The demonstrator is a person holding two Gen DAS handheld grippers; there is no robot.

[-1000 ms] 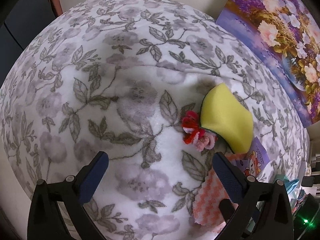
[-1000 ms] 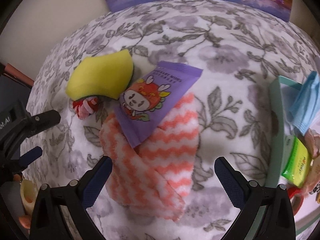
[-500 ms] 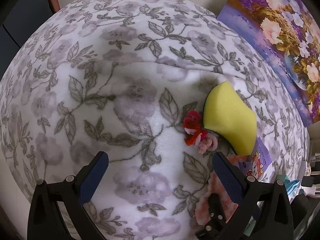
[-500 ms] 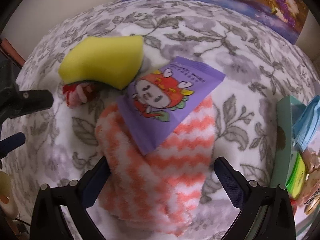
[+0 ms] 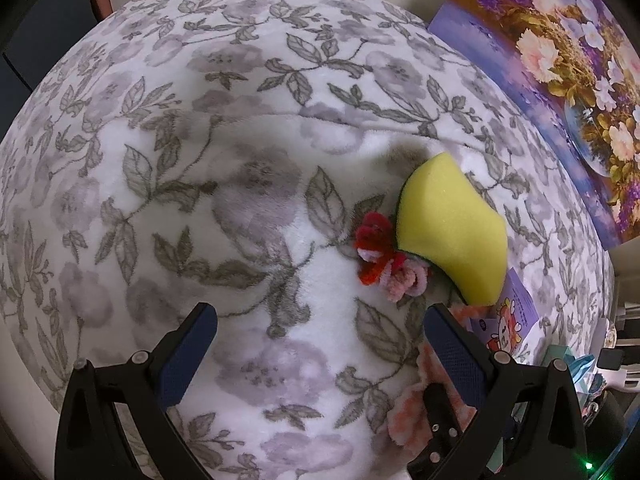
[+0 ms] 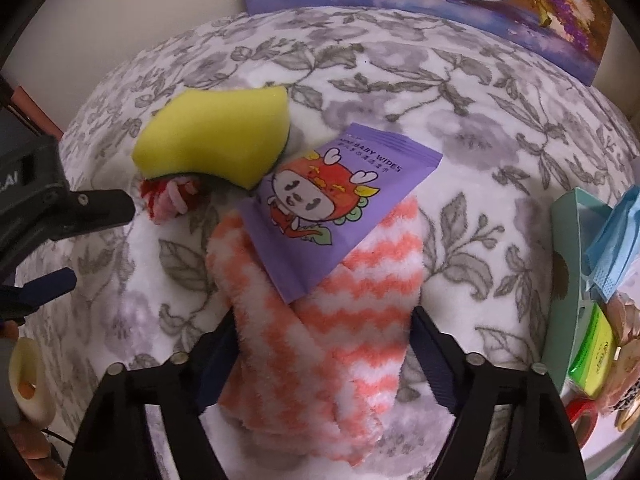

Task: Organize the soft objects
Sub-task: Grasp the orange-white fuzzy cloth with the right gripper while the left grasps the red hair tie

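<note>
Jaws of the right gripper (image 6: pixel 322 344) have just been closing, and the orange-and-white zigzag fleece cloth (image 6: pixel 320 320) now sits bunched between them, its fuzzy edges meeting both blue pads; half a second ago those pads stood wide with the cloth lying slack between them. Whether the pinch is firm yet I cannot tell, so I judge the grasp as begun, not finished. On the far end of the cloth rests a purple baby-wipes packet with a cartoon dragon (image 6: pixel 340 208); it could slide off if the cloth is lifted. Just beyond lies a yellow curved sponge (image 6: pixel 216 136) with a small red-and-pink chenille flower (image 6: pixel 170 196) tucked at its edge. All lie on the grey floral fleece blanket (image 6: pixel 460 128). A teal storage box (image 6: pixel 568 264) of oddments stands at the right, the likely destination. Off to the left, the left gripper (image 5: pixel 320 344) hovers wide open over bare blanket, holding nothing.
</note>
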